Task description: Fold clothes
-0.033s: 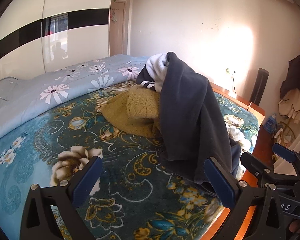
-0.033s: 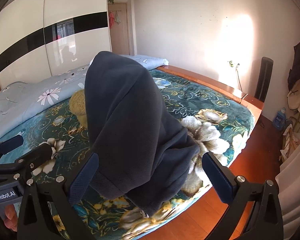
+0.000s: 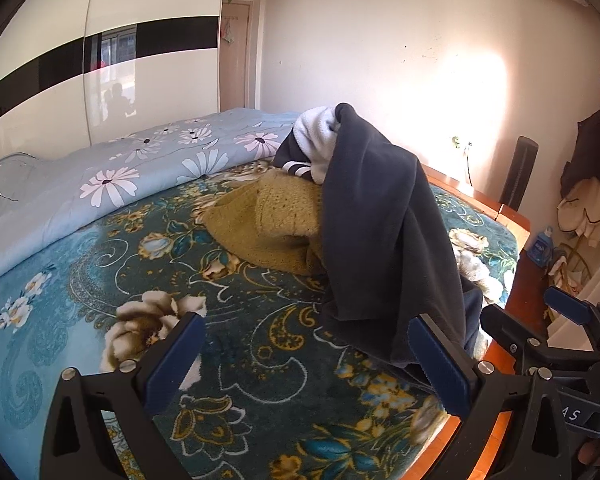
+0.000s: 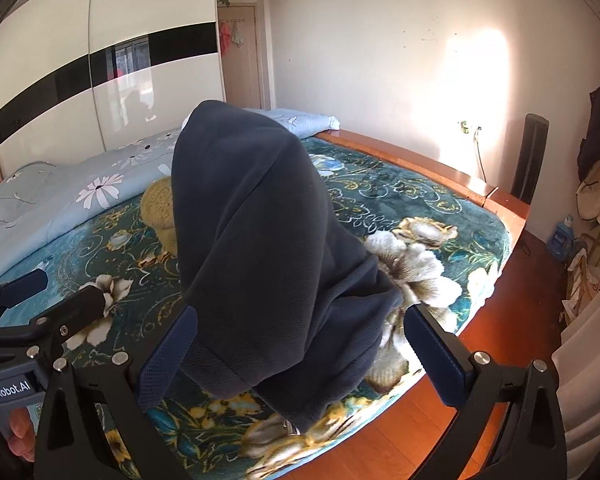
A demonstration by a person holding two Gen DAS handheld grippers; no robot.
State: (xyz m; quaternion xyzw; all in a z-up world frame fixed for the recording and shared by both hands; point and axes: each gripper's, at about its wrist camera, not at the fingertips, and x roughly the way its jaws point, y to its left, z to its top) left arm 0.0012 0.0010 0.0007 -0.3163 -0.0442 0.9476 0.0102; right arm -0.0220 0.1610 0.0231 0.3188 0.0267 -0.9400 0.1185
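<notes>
A pile of clothes lies on the bed. A dark navy fleece garment (image 3: 384, 216) drapes over the top and down toward the bed's near edge; it fills the middle of the right wrist view (image 4: 268, 248). Under it are a mustard knitted garment (image 3: 276, 220) and a white and navy striped garment (image 3: 312, 148). My left gripper (image 3: 306, 360) is open and empty, over the blanket left of the navy garment's hem. My right gripper (image 4: 300, 354) is open, its fingers on either side of the navy garment's lower edge; it also shows in the left wrist view (image 3: 560, 320).
The bed has a teal floral blanket (image 3: 100, 280) and a light blue daisy duvet (image 3: 112, 176) bunched at the back left. A wooden bed rim (image 4: 440, 168) runs along the right. A white wardrobe (image 3: 100, 80) stands behind. Hanging clothes (image 3: 588, 184) and a blue bottle (image 4: 560, 240) are at right.
</notes>
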